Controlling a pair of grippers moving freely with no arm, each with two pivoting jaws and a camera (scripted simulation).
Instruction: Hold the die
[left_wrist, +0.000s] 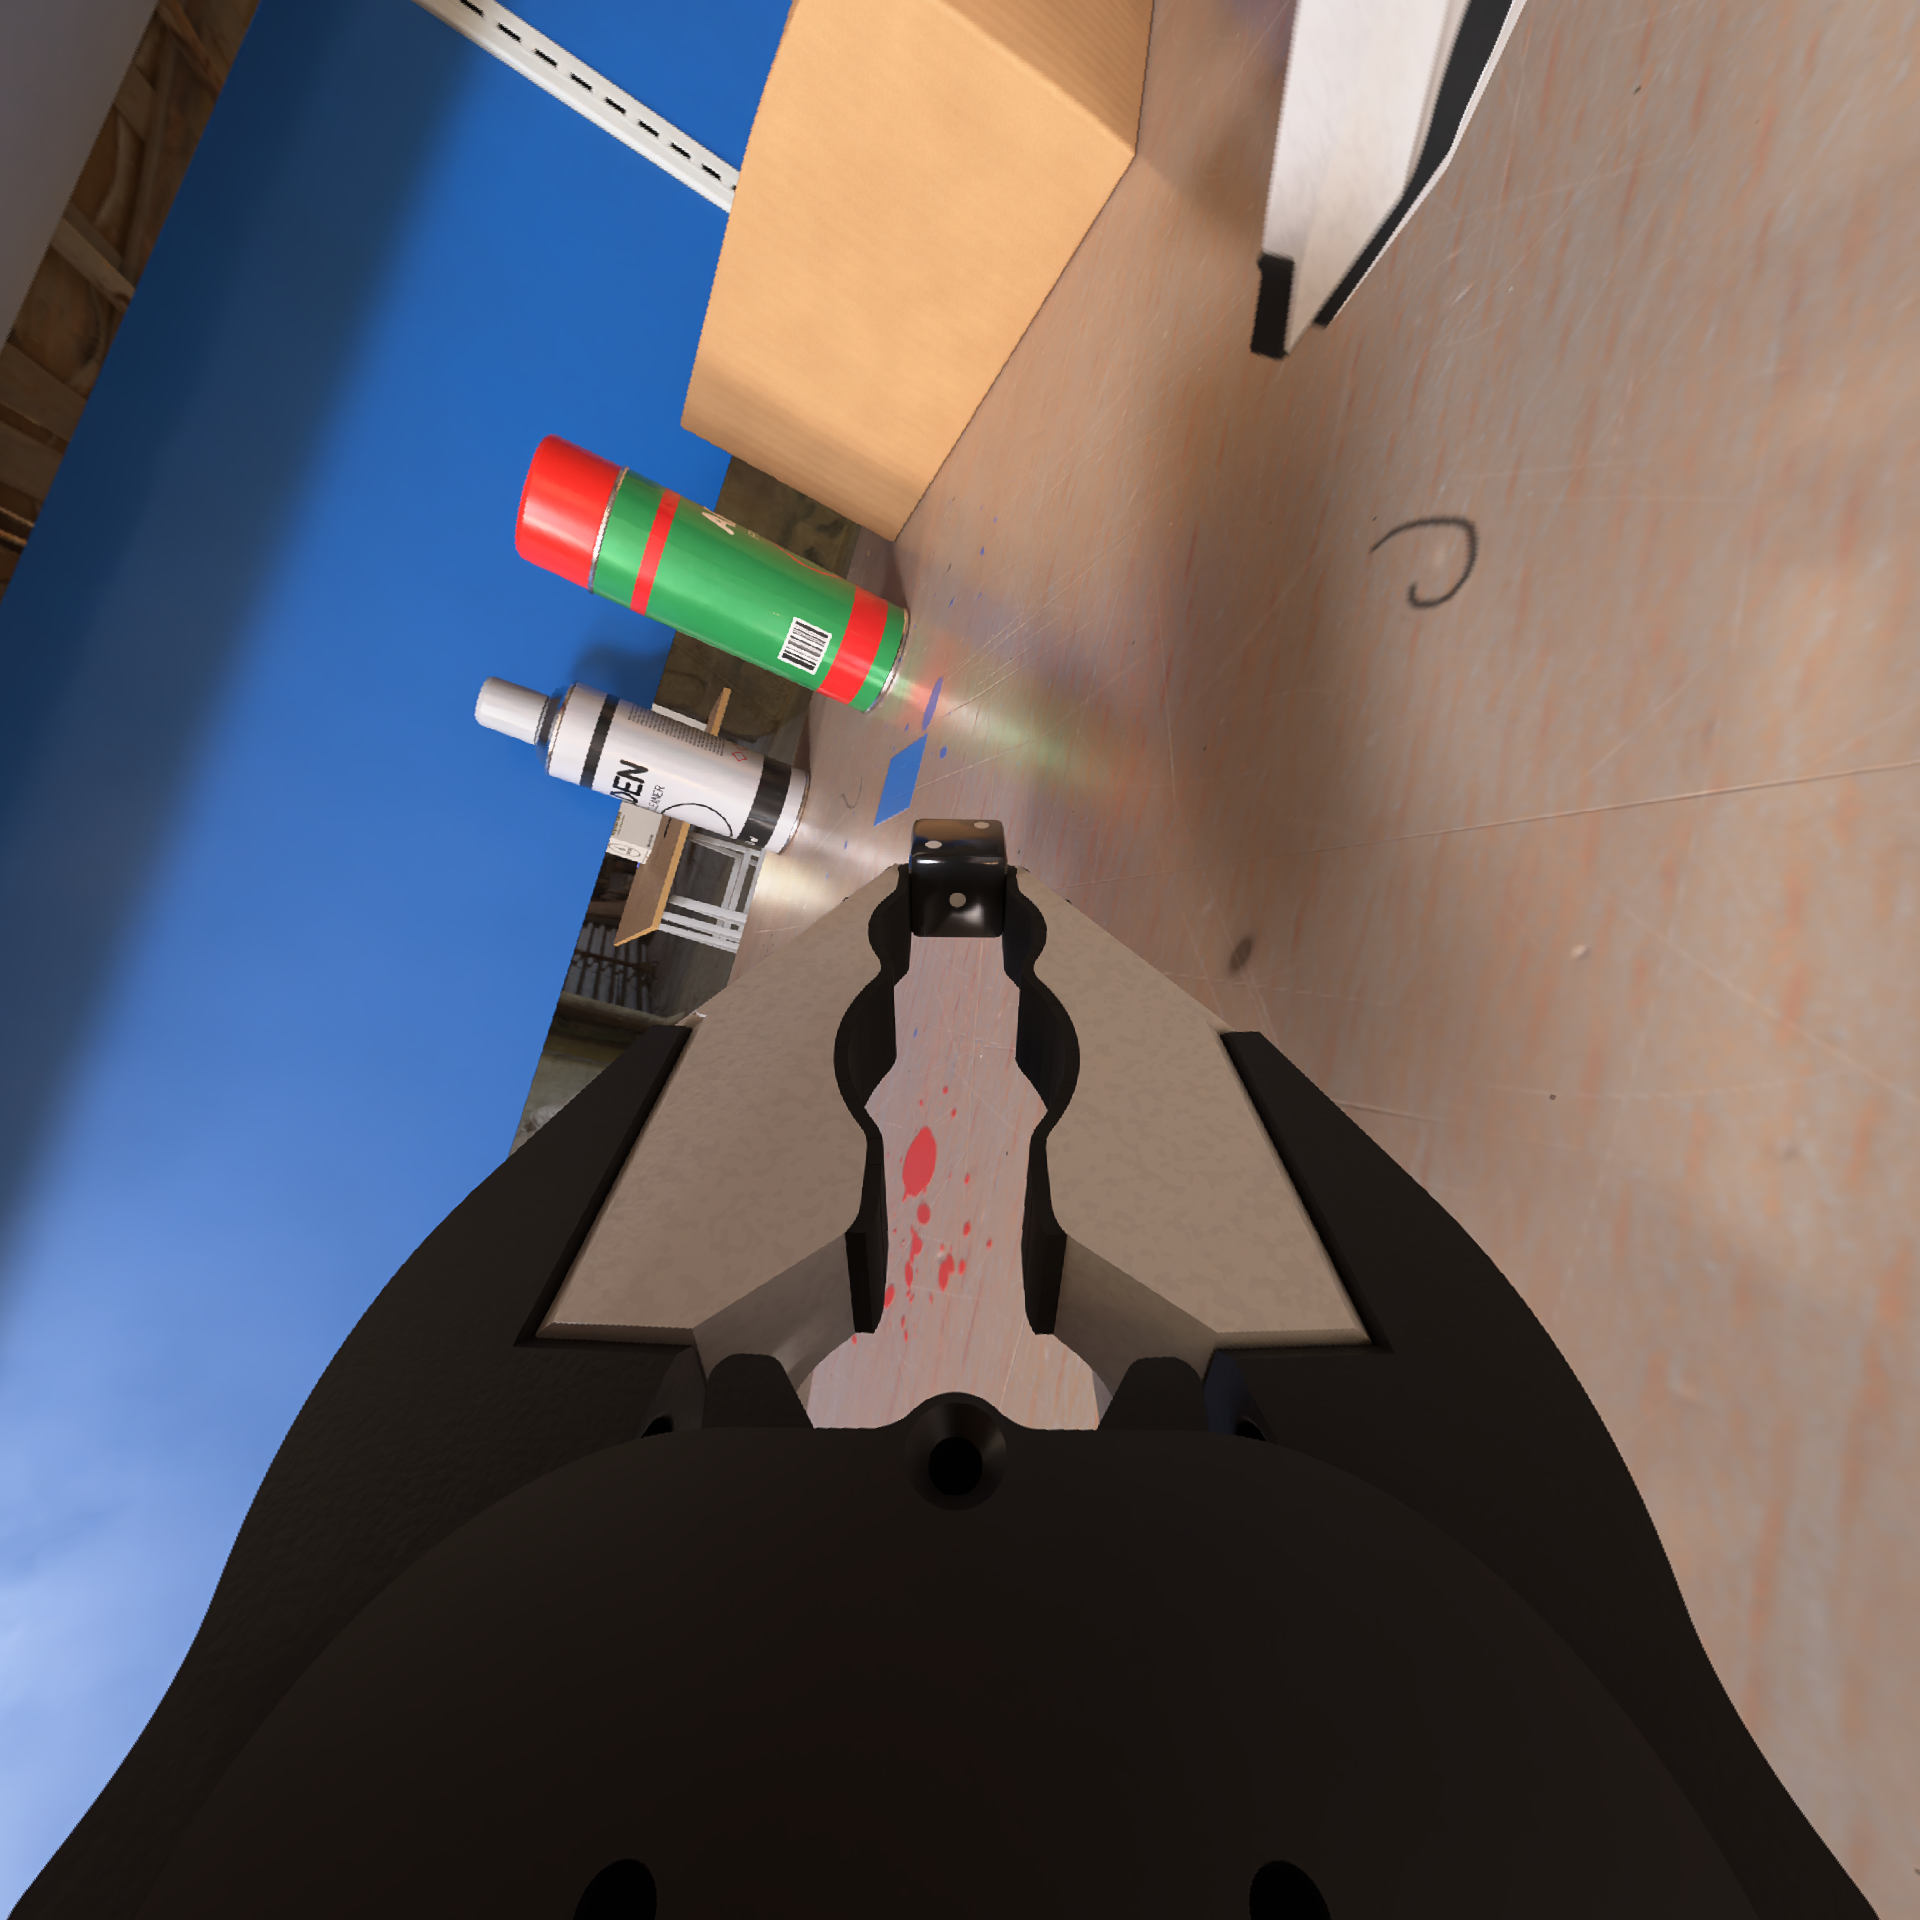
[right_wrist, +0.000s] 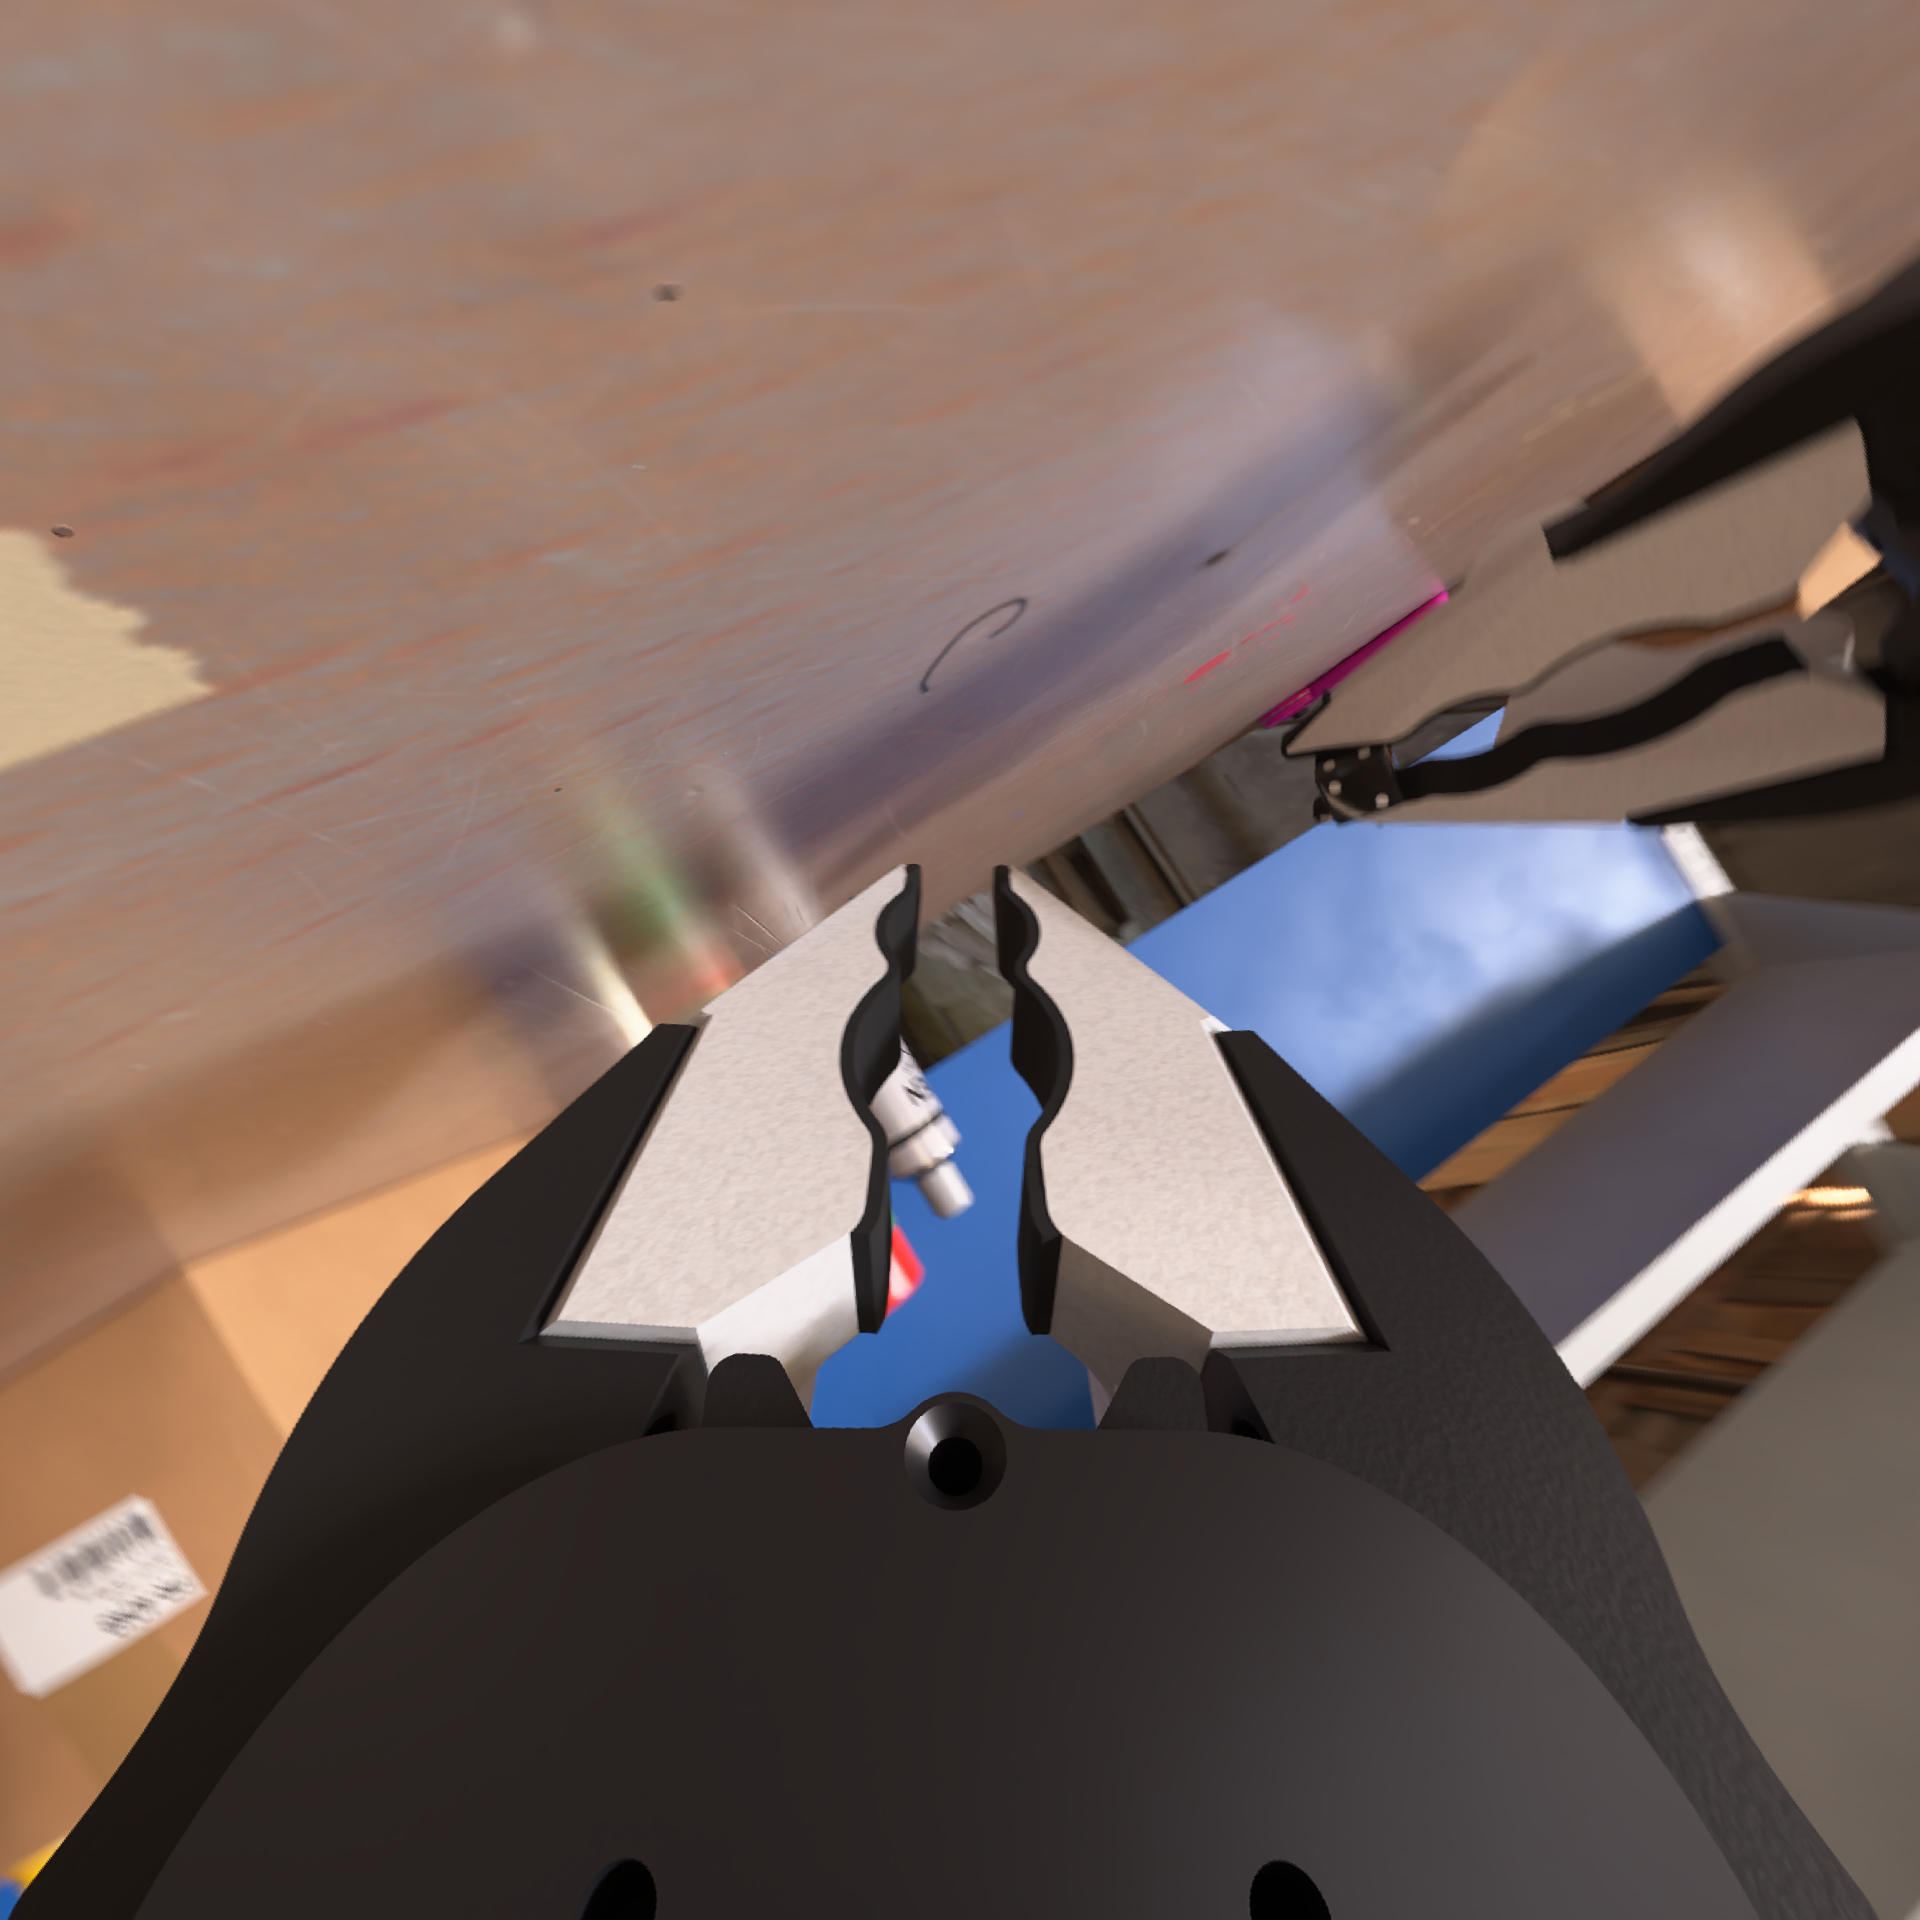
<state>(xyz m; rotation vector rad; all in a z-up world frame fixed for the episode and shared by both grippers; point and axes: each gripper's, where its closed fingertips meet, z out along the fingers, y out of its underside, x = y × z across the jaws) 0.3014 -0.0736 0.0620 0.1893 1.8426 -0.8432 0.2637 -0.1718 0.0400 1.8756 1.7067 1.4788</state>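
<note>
The die (left_wrist: 957, 883) is small and black with white pips. My left gripper (left_wrist: 957, 871) is shut on it, pinching it between the very tips of its fingers, close over the scratched wooden tabletop (left_wrist: 1558, 935). The right wrist view shows the same die (right_wrist: 1354, 781) at the right, held in the left gripper's fingertips (right_wrist: 1351, 750). My right gripper (right_wrist: 956, 875) is empty, with a narrow gap between its fingers, and it is well apart from the die.
A green spray can with a red cap (left_wrist: 717, 577) and a white spray can (left_wrist: 644, 764) stand on the table beyond the die. A cardboard box (left_wrist: 914, 239) and a white and black object (left_wrist: 1351, 156) lie farther off. Red paint spatter (left_wrist: 920, 1158) marks the table.
</note>
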